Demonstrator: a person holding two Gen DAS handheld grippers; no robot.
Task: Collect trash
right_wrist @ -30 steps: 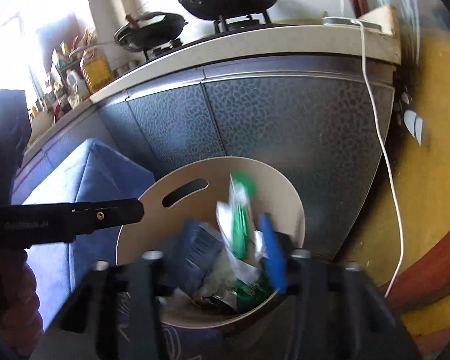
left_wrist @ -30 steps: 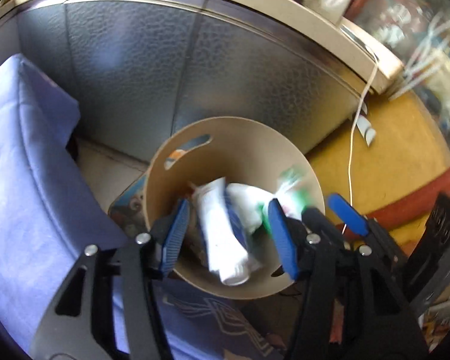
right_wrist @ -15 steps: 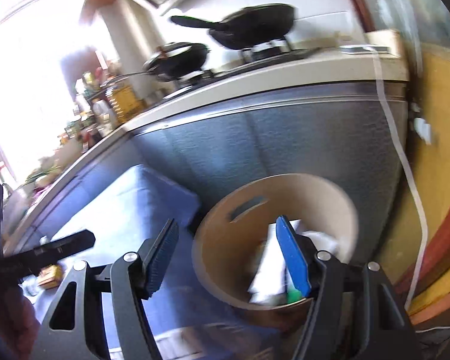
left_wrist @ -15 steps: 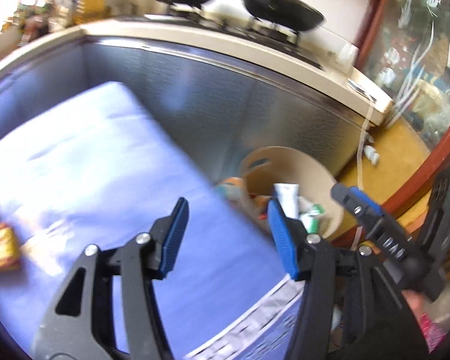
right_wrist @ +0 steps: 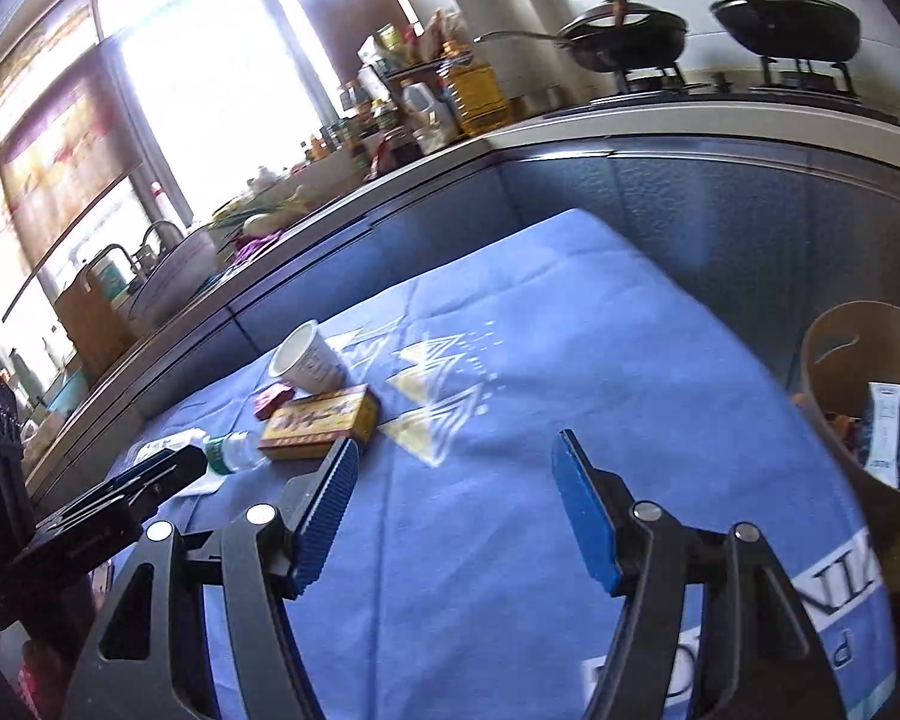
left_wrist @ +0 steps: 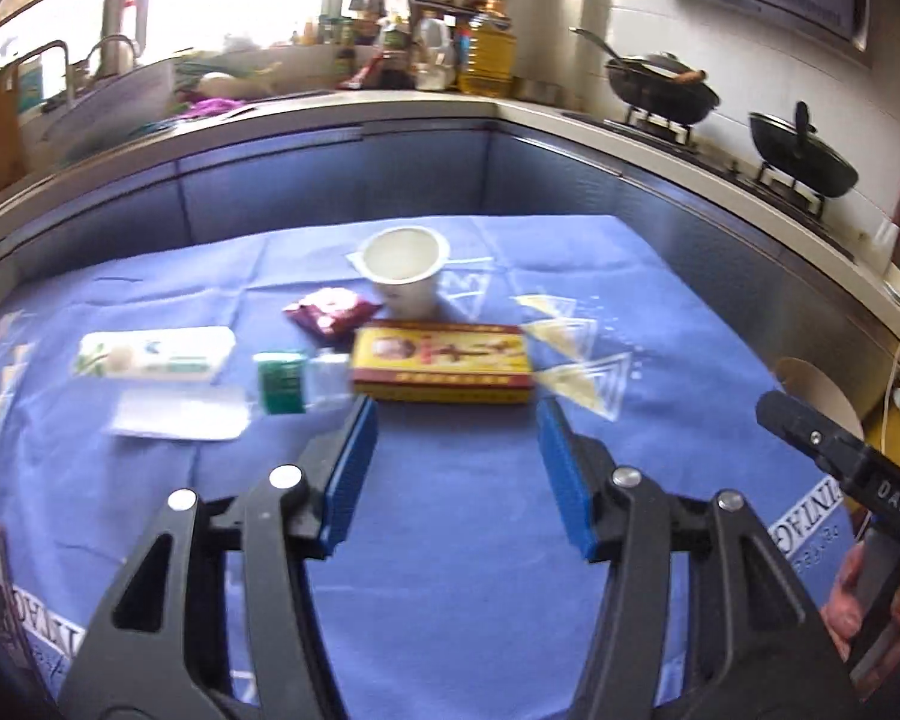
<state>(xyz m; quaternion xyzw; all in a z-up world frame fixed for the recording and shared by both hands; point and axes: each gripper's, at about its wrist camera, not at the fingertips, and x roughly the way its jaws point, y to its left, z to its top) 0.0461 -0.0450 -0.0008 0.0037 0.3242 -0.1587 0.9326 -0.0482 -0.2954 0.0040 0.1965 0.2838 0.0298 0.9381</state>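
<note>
The blue-clothed table (left_wrist: 450,540) now fills both views, where a second ago each gripper hung over the tan bin (right_wrist: 858,360) off the table's right edge. Their loads lie in that bin, so another pickup is due. Remaining trash clusters toward the far edge: yellow-red box (left_wrist: 444,363), paper cup (left_wrist: 403,270), small bottle (left_wrist: 297,381). Left gripper (left_wrist: 456,468) and right gripper (right_wrist: 456,510) stand open, empty.
</note>
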